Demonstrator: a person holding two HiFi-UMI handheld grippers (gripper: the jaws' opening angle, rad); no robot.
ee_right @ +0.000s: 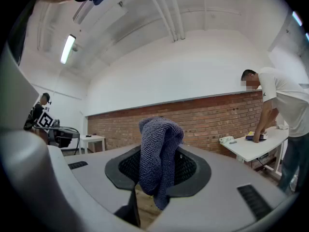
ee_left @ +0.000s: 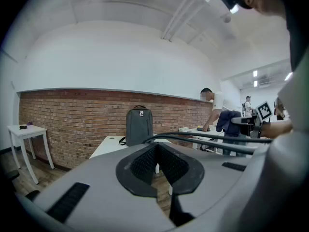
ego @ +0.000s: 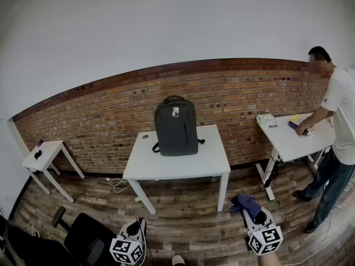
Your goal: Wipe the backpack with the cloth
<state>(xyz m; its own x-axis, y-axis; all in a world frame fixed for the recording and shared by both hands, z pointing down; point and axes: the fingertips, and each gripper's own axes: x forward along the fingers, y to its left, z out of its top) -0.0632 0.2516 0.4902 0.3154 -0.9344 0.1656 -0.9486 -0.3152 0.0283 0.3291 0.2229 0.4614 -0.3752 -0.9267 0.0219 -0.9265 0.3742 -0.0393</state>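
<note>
A dark grey backpack (ego: 175, 125) stands upright at the back of a white table (ego: 177, 162), against the brick wall; it also shows in the left gripper view as the backpack (ee_left: 139, 124). My right gripper (ego: 248, 210) is low at the front right, well short of the table, shut on a blue cloth (ego: 246, 204). In the right gripper view the cloth (ee_right: 159, 153) sticks up and hangs down between the jaws of the right gripper (ee_right: 157, 170). My left gripper (ego: 138, 223) is low at the front left; the left gripper (ee_left: 157, 153) is shut with nothing in it.
A person in a white shirt (ego: 338, 121) bends over a second white table (ego: 288, 140) at the right. A small white side table (ego: 47, 151) stands at the far left. A black office chair (ego: 83, 234) sits beside my left gripper. Cables lie on the wooden floor (ego: 119, 184).
</note>
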